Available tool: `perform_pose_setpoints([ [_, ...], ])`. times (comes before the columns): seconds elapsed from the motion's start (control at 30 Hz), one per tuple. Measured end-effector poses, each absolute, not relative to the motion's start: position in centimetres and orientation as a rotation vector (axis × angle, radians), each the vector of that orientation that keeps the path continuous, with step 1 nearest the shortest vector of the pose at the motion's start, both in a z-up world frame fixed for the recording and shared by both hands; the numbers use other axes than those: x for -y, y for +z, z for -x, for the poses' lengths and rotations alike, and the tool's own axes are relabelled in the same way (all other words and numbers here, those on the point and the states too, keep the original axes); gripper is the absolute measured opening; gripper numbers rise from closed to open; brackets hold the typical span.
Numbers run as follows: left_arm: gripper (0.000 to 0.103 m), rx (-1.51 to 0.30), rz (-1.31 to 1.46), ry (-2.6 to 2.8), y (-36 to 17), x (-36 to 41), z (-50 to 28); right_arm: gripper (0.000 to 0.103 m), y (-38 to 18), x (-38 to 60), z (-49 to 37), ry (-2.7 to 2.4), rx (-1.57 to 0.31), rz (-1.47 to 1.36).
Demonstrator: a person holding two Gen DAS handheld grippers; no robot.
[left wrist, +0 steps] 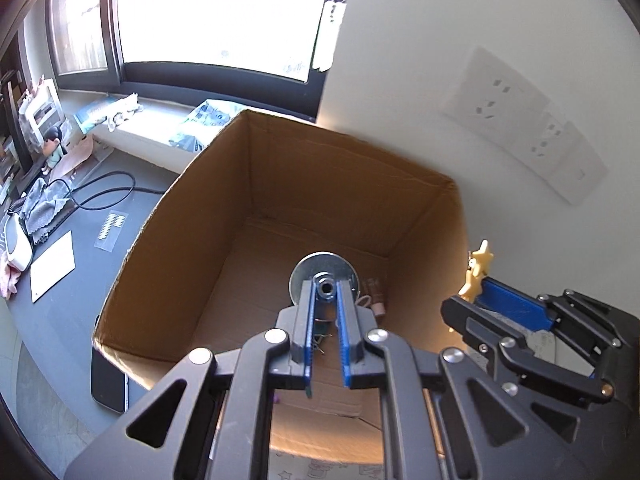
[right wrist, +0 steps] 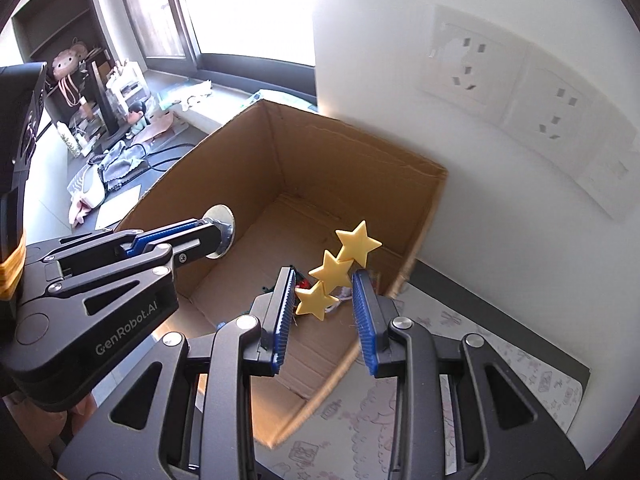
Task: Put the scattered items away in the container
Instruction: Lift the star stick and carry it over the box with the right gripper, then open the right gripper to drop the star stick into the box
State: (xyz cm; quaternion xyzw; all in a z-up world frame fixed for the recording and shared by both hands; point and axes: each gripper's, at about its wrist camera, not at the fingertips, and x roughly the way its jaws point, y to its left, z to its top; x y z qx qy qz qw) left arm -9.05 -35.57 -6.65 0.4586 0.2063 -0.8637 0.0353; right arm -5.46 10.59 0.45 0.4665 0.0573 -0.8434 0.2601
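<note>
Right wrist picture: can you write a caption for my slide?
Right gripper carries three yellow stars over the cardboard box.

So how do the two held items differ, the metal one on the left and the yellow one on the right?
The metal disc with a hub is round and silvery; the yellow star piece is three joined plastic stars. The left gripper pinches the disc's narrow hub, nearly shut; the right gripper spans the wider star piece. Both hang over the cardboard box.

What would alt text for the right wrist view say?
The right tool holds a yellow three-star piece over an open cardboard box. Beside it, the left tool grips a silver metal disc above the same box.
</note>
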Motion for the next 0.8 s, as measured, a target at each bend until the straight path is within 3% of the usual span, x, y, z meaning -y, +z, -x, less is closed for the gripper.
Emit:
perform_pose_setpoints([
  [0.47,0.011,-0.692,-1.583,-2.552,-12.9,36.7,12.1,0.030,-4.4,-7.5,8.6,-2.206,-0.173,-1.399],
  [0.8,0.011,-0.708,-1.670,-2.512,-14.6,36.5,13.0,0.031,-6.3,-6.8,9.3,-2.167,-0.184,-1.452],
])
